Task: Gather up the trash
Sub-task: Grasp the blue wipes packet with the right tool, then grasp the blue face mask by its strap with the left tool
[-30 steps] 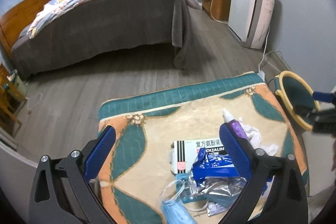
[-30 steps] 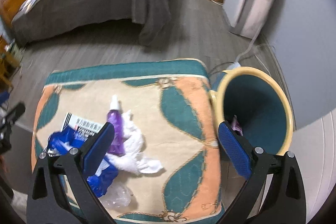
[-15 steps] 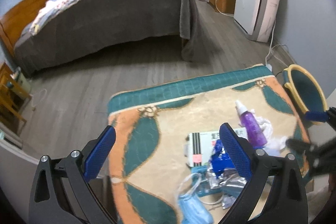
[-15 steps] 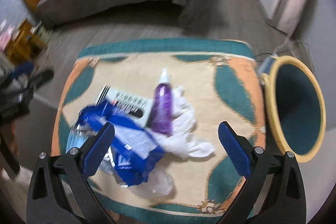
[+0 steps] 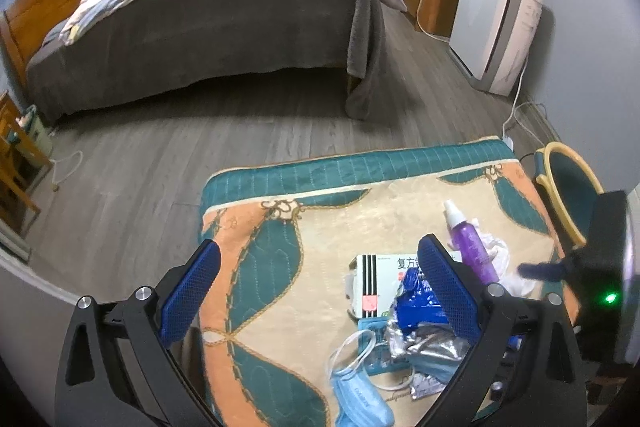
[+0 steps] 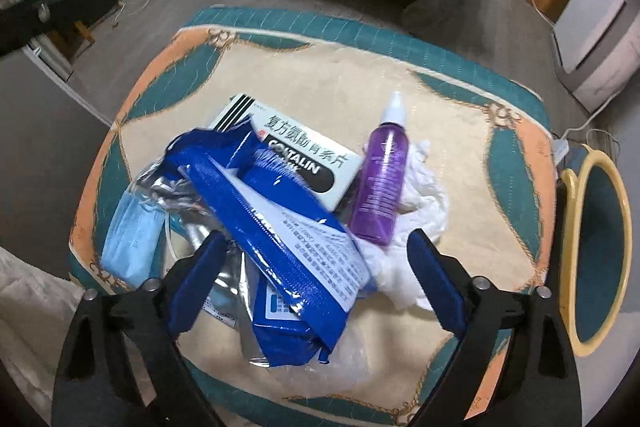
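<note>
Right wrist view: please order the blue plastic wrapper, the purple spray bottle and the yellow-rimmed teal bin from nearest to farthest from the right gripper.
1. Blue plastic wrapper: between the closing jaws of the right gripper, untouched.
2. Purple spray bottle: beyond the fingertips, on white tissue.
3. Yellow-rimmed teal bin: off the cushion's right edge.

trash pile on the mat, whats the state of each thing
purple spray bottle: lying flat, capped
medicine box: flat, partly under blue wrapper
white tissue: crumpled
face mask: lying loose
bin: upright, open
right claw: closing, nothing gripped
left claw: open
</note>
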`<state>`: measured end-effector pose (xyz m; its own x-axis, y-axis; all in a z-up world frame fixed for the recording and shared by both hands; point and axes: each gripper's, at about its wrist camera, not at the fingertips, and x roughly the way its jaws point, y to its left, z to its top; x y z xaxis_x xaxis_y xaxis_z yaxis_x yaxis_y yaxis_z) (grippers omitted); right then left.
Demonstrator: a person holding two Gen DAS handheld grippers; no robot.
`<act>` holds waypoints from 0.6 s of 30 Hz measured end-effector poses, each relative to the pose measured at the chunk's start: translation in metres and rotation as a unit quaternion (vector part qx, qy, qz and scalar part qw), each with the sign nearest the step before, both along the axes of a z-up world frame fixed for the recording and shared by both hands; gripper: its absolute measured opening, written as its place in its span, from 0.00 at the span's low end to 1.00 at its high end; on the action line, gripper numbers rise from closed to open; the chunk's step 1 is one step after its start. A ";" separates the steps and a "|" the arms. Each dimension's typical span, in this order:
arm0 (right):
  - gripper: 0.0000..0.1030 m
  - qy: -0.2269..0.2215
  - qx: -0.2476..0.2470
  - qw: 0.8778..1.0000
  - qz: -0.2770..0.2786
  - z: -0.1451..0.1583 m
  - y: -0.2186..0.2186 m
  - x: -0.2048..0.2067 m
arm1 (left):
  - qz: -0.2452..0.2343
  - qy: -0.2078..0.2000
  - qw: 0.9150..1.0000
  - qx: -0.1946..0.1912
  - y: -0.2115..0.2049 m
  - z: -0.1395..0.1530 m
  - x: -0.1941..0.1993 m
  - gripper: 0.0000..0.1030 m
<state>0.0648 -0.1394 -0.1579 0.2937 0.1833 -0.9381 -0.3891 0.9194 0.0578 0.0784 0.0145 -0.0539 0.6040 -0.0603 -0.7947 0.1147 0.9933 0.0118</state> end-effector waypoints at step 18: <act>0.44 -0.051 0.051 0.993 -0.098 0.062 -0.060 0.005 | -0.013 0.018 1.000 -0.004 -0.008 -0.012 -0.001 0.95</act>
<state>0.0696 -0.1993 -0.0958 0.4253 0.2065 -0.8812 -0.2123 0.9692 0.1247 0.0775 0.0061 -0.0658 0.5724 -0.0812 -0.8159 0.1404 0.9901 0.0000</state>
